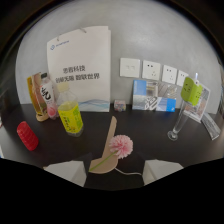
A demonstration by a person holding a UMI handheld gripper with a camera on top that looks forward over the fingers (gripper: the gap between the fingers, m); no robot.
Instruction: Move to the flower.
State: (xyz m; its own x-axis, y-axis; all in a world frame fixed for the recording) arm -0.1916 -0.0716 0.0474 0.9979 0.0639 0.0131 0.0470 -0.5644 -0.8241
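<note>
Flower [121, 145]: pink, soft frilly petals, thin green stem. Table [155, 132]: dark, matt. Bag [80, 62]: white paper, smooth. Glass [180, 119]: clear, glossy. Bottle [70, 116]: clear plastic, yellow liquid. Roller [27, 135]: red, ribbed. Gripper [112, 172] fingers [65, 172]: pale, matt.

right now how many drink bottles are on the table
2, though others may be hidden. A yellow-liquid plastic bottle with a white cap stands left of the pink flower; a clear bottle with a white label stands behind it, by the white paper bag.
</note>
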